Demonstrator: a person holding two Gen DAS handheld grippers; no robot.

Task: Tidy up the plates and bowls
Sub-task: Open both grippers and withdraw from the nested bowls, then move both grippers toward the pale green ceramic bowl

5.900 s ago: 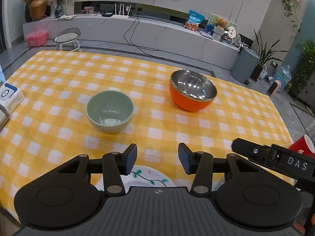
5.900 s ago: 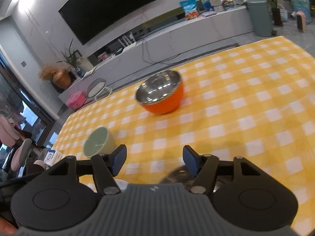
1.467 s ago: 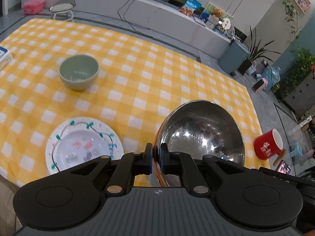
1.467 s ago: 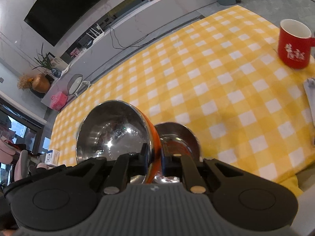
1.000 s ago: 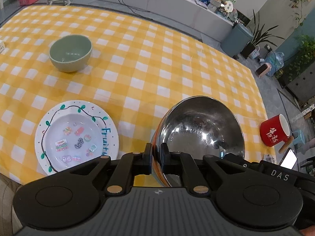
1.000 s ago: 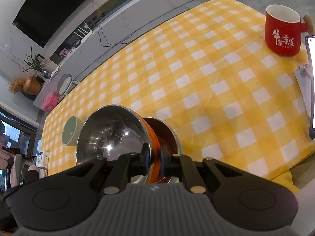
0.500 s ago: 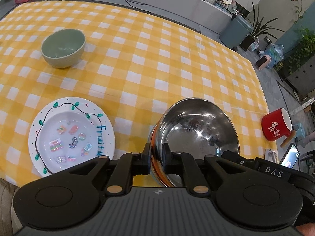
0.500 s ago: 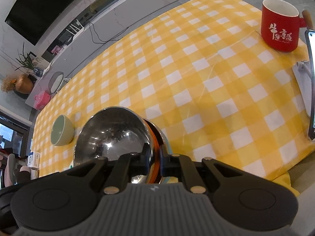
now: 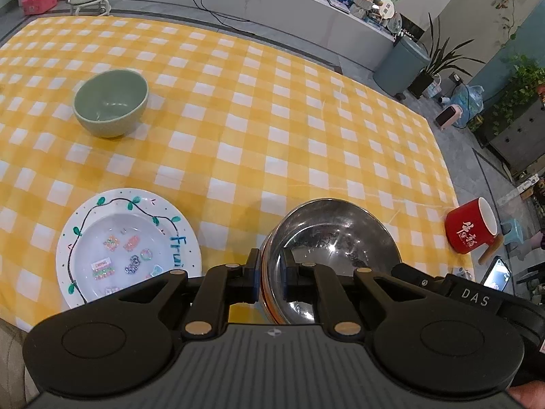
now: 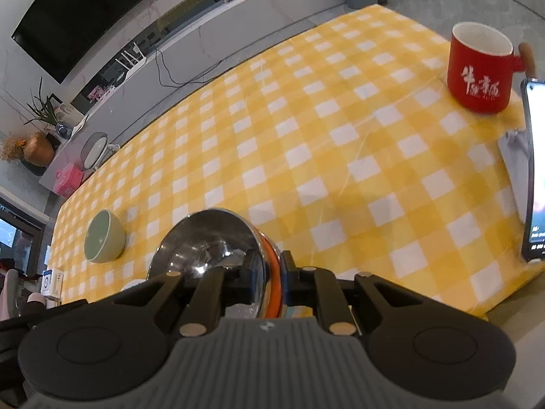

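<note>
The orange bowl with a steel inside [image 9: 335, 238] sits low at the table's near edge, over a steel plate that is now mostly hidden. My left gripper [image 9: 270, 281] is shut on its left rim. My right gripper [image 10: 269, 281] is shut on its right rim; the bowl [image 10: 207, 245] shows there too. A white plate with a painted vine [image 9: 127, 248] lies to the bowl's left. A green bowl [image 9: 110, 107] stands farther back left, and shows in the right wrist view [image 10: 104, 237].
A red mug [image 9: 471, 226] stands at the table's right edge, also in the right wrist view [image 10: 480, 68]. A phone [image 10: 534, 170] lies by it on a white object. A small box [image 10: 52, 281] sits at the far left edge.
Both grippers have lowered the orange bowl toward the table onto the steel plate, which is now covered. The jaws look slightly wider on the rim than before.
</note>
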